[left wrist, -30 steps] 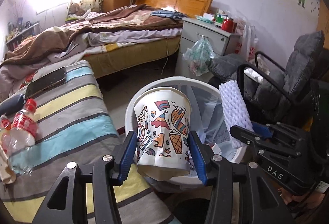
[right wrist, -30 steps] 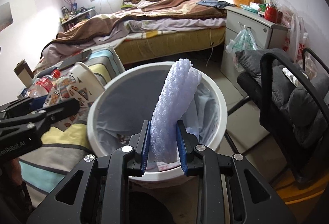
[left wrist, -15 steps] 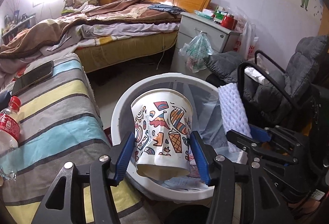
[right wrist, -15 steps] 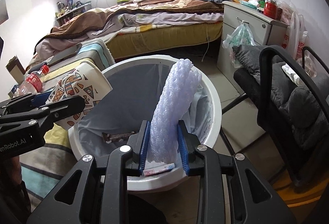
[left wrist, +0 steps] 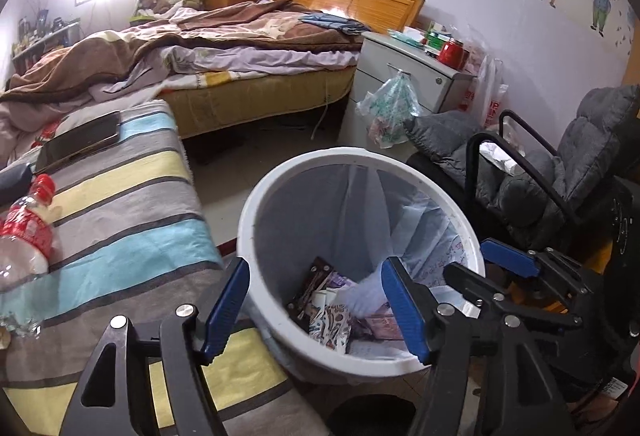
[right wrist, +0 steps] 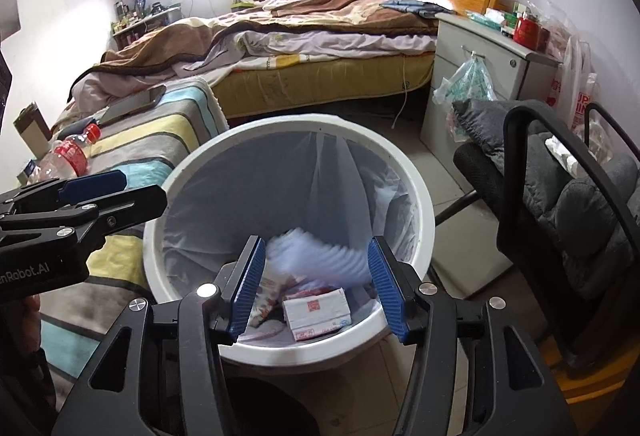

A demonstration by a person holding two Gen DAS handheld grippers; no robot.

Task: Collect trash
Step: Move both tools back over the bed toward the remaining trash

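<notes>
A white trash bin [left wrist: 256, 204] with a grey liner stands on the floor below both grippers; it also shows in the right wrist view [right wrist: 424, 204]. My left gripper [left wrist: 320, 304] is open and empty over the bin's near rim. My right gripper [right wrist: 316, 284] is open and empty over the bin. The patterned paper cup [left wrist: 332, 324] lies at the bin's bottom among wrappers. The white foam sleeve [right wrist: 316, 256] is a blurred shape falling inside the bin. A white carton [right wrist: 318, 312] lies beneath it.
A striped-cloth table [left wrist: 120, 204] at left holds a red-capped plastic bottle [left wrist: 28, 232] and a phone [left wrist: 80, 144]. A grey padded chair [left wrist: 560, 188] stands at right. A bed [left wrist: 240, 60] and a nightstand [left wrist: 412, 76] are behind.
Both grippers have opened. The paper cup dropped from the left gripper into the bin. The foam sleeve left the right gripper and is falling into the bin.
</notes>
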